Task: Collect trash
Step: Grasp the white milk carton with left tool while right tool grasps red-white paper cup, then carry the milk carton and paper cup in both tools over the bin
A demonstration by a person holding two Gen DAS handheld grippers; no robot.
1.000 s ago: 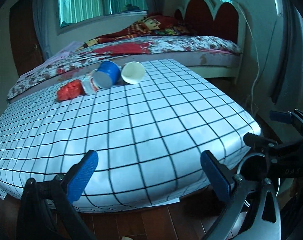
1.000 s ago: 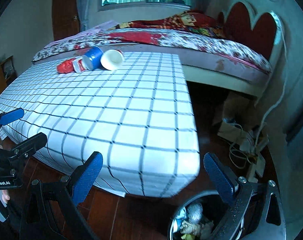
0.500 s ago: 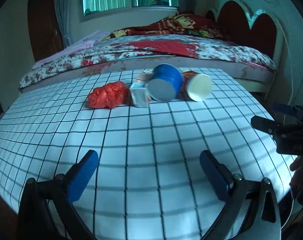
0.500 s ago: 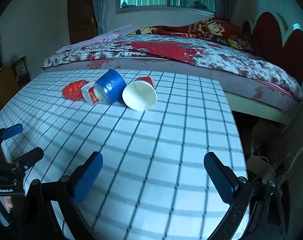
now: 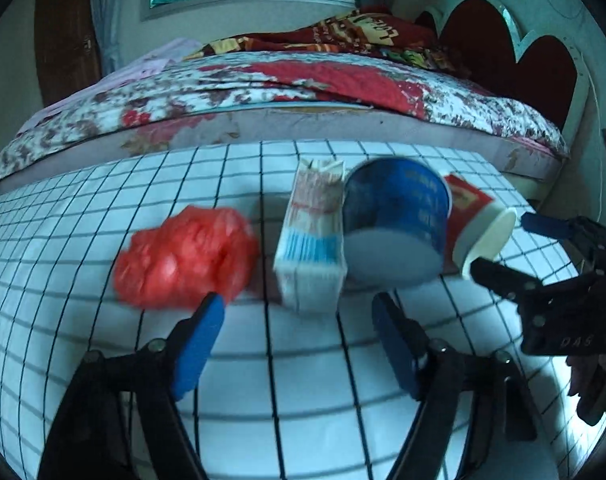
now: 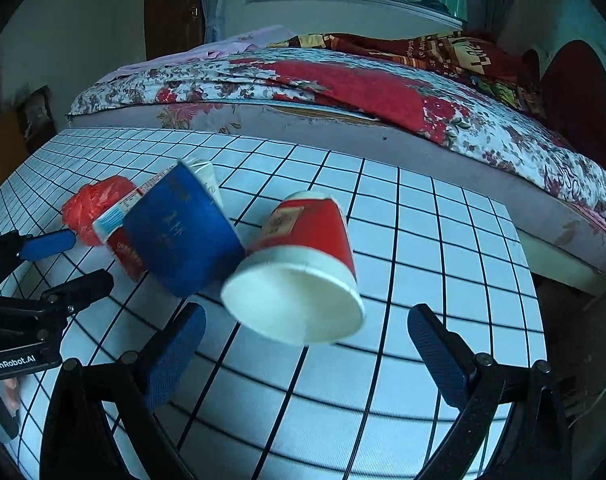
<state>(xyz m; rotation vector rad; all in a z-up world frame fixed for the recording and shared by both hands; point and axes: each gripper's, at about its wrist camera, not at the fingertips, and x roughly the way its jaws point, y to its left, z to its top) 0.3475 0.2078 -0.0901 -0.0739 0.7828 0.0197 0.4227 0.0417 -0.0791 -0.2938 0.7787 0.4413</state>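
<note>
Trash lies in a row on the grid-patterned table: a crumpled red plastic bag, a small carton on its side, a blue paper cup on its side and a red paper cup on its side. My left gripper is open just in front of the carton, touching nothing. My right gripper is open just in front of the red cup, whose white mouth faces it. The blue cup, the carton and the red bag lie to its left.
A bed with a floral cover runs along the table's far edge, with a red headboard at right. The right gripper shows in the left wrist view; the left gripper shows in the right wrist view. The table's right edge drops to the floor.
Both grippers have moved forward over the table, from its near edge to right in front of the trash. The left jaws have narrowed somewhat. The trash has not moved.
</note>
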